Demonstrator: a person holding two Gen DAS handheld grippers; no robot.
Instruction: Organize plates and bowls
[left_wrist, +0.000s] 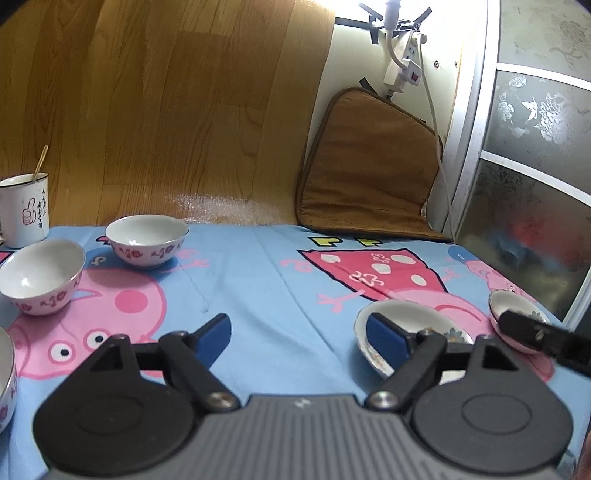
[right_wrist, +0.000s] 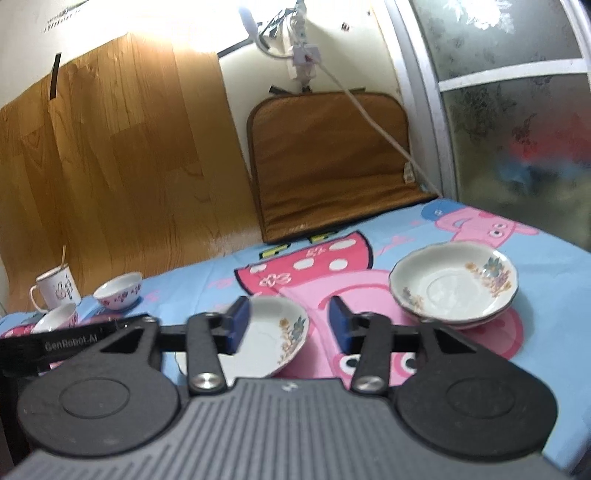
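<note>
I hold my right claw (right_wrist: 290, 325) spread and empty over the lone flowered plate (right_wrist: 275, 332), lined up to add it to the stacked plates (right_wrist: 454, 284) nearby. My left claw (left_wrist: 299, 338) hangs released; the bowls (left_wrist: 146, 240) wait left on the worktop (left_wrist: 258, 280).

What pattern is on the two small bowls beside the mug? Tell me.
White small bowls with dark pink flower sprigs round the outside; clearest in the left wrist view.
</note>
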